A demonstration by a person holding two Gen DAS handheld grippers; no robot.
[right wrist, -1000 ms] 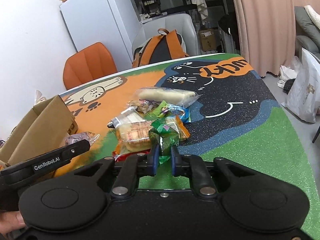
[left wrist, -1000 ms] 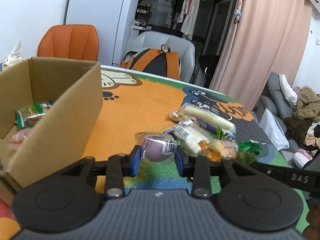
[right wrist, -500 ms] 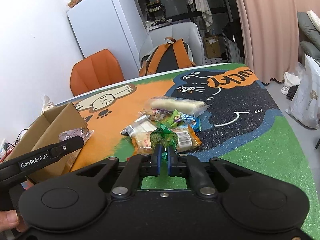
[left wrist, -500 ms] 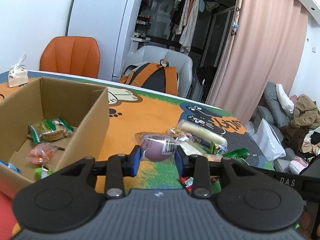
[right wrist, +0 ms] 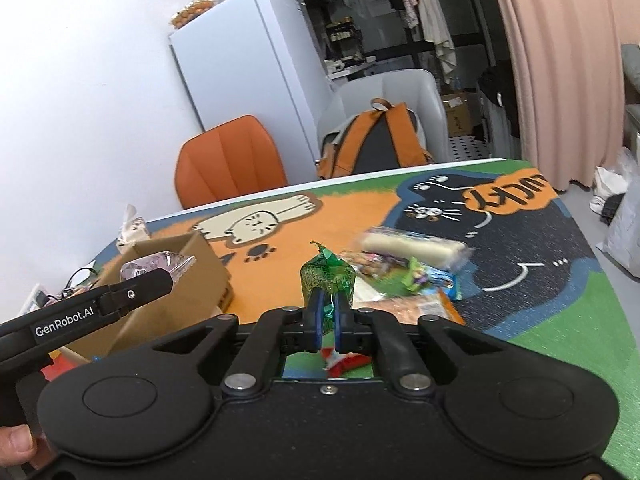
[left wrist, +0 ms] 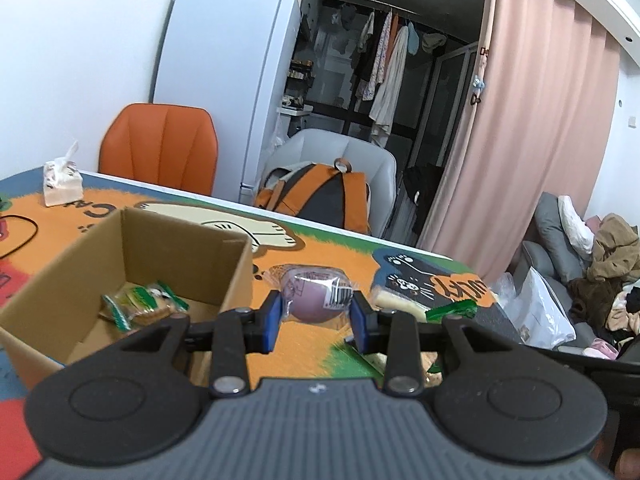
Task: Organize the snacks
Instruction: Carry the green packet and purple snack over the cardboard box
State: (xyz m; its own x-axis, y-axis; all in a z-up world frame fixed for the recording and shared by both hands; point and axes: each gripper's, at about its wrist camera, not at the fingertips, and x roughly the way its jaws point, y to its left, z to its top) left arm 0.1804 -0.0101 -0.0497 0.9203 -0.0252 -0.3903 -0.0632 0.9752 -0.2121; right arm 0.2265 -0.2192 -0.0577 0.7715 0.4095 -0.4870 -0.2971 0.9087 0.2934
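My left gripper (left wrist: 316, 322) clamps the purple wrapped bun (left wrist: 316, 298) between its blue pads, jaws part open around it, held above the mat just beside the cardboard box (left wrist: 236, 276), which sits at nine o'clock of the bun. My right gripper (right wrist: 328, 326) is pinched nearly shut on the tail of a green snack packet (right wrist: 328, 276), lifted clear of the snack pile (right wrist: 412, 272) at one o'clock.

To do this carry well, I should clear the box wall before swinging in, keep both grips firm, and let go low inside. The box already holds a green-striped biscuit pack (left wrist: 140, 306); its near corner is hidden.
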